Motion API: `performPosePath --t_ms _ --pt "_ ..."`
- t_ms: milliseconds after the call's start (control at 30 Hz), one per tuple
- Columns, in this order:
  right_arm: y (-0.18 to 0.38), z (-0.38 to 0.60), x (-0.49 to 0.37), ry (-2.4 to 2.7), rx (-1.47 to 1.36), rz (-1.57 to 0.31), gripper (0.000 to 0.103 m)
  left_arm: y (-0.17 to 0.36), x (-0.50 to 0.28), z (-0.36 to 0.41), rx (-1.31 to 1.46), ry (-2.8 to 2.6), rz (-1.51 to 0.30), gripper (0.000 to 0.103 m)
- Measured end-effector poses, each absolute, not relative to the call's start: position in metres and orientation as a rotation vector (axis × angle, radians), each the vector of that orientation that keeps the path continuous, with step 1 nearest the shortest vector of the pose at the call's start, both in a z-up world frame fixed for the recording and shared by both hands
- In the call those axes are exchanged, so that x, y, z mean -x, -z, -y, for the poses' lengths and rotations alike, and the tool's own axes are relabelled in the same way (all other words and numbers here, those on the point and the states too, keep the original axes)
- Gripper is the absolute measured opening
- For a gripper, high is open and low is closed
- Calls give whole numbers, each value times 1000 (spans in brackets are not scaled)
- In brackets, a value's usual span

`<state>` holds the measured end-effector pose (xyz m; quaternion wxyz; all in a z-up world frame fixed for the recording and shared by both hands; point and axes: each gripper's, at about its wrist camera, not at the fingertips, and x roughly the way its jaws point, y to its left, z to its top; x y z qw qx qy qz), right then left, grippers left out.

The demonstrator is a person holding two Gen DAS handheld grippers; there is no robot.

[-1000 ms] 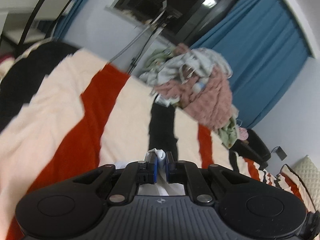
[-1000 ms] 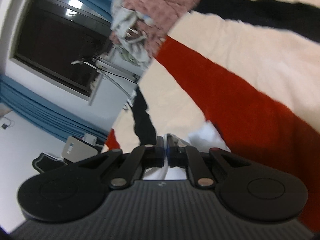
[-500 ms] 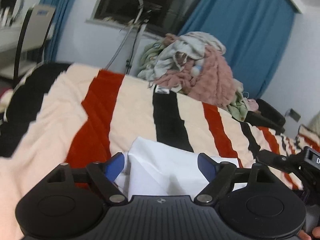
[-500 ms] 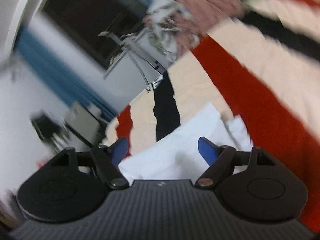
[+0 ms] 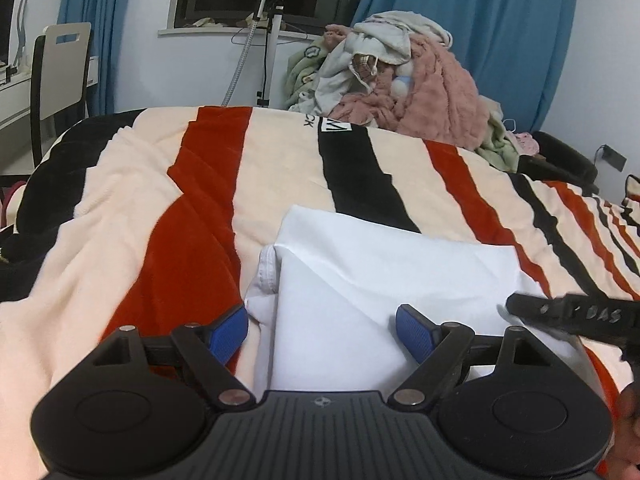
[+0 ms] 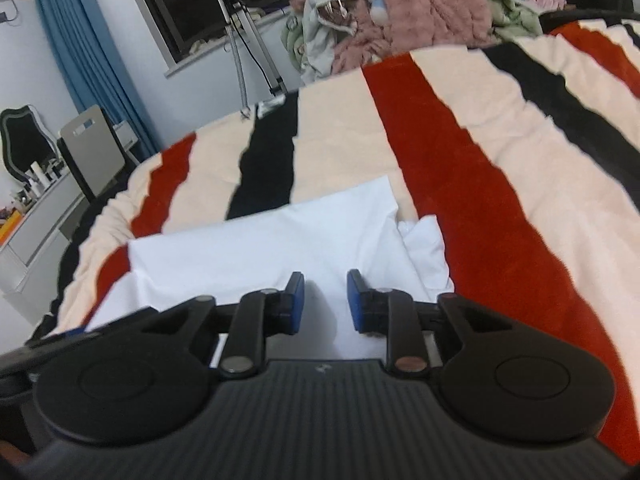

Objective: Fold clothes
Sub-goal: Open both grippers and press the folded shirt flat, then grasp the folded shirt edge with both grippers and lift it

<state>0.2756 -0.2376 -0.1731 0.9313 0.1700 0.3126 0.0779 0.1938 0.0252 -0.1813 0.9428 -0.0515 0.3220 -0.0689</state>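
A: Where's the garment rel. to your claws?

B: White garment lies flat on the striped blanket, directly ahead of and under both tools. It reads as a rough rectangle, top layer doubled over w/ a diagonal crease. Long axis runs left–right across you, approx. square to the blanket's stripes.

A: Claw states?

B: Your left gripper: spread wide, blue pads apart, nothing between them, cloth showing in the gap. Your right gripper: also released, narrower gap, nothing pinched. Neither holds fabric.

A: Which hand is nearer which end?

B: Left claw sits over the left end, where a hemmed bit sticks out from under the top layer. In the right wrist view a loose white tab pokes out past the right end; your right claw is just short of it, slightly left. Right tool's tip shows in the left view at the garment's right edge, so the two bracket the short ends.

A: Stage?

B: Can't settle it. Fits a fold just laid w/ another to come, or a finished bundle bar tidying. My guess: stray bits at both ends are the weak spot. Unfolded pile is well apart, at the far edge of the bed.
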Motion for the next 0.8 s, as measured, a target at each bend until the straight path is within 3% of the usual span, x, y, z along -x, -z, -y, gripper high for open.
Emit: performPosePath --t_ms 300,533,800 --pt "139 244 -193 -136 -346 -626 29 165 -135 -22 92 164 -629 83" --pt "164 234 -187 -112 -300 -739 29 162 -107 -27 118 138 -637 82" --pt "156 259 -165 -124 -537 -680 31 146 -67 -51 290 159 -638 82"
